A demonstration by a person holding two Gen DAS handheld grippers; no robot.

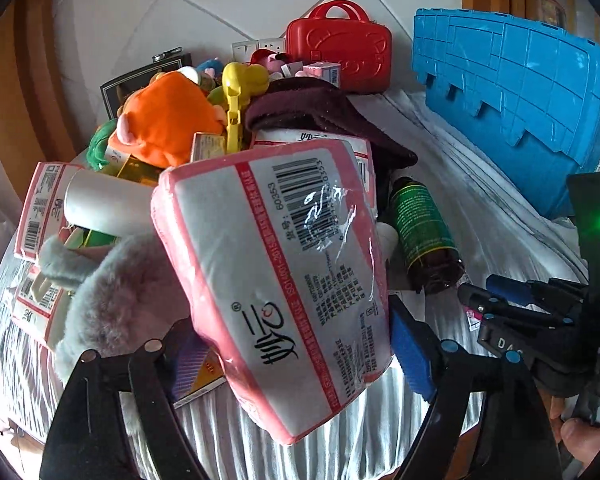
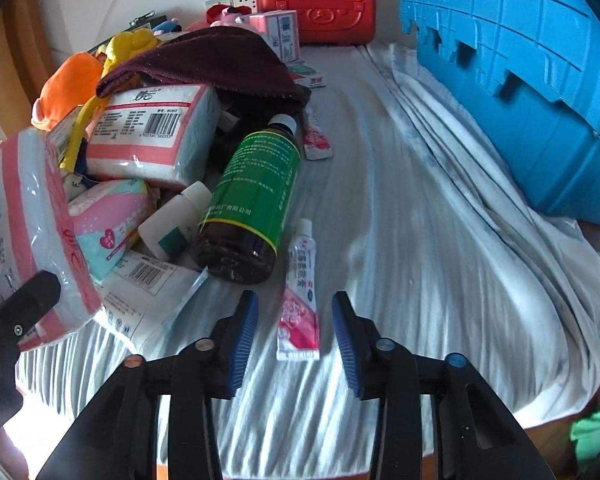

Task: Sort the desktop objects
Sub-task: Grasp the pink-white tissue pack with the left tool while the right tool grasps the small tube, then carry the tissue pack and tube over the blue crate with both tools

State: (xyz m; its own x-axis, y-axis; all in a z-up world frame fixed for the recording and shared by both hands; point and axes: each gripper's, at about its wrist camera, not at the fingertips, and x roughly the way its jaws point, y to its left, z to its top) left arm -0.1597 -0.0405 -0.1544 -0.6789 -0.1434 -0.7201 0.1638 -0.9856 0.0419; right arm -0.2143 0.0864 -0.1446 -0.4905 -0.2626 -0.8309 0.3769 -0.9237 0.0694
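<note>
Left gripper [image 1: 288, 356] clamps pink tissue pack [image 1: 276, 280] across its width, lifted clear of pile, likely for carrying to blue crate [image 1: 516, 92]. Right gripper [image 2: 296, 336] points down at white cloth [image 2: 440, 240], jaws apart, straddling small pink tube [image 2: 299, 300]; pads not touching it, so likely next pick. Right view alone shows tube lying beside green-labelled bottle [image 2: 252, 200], plus white bottle [image 2: 172, 224] under pile. Left view alone shows pack's barcode face and grey plush [image 1: 116, 300] behind it.
</note>
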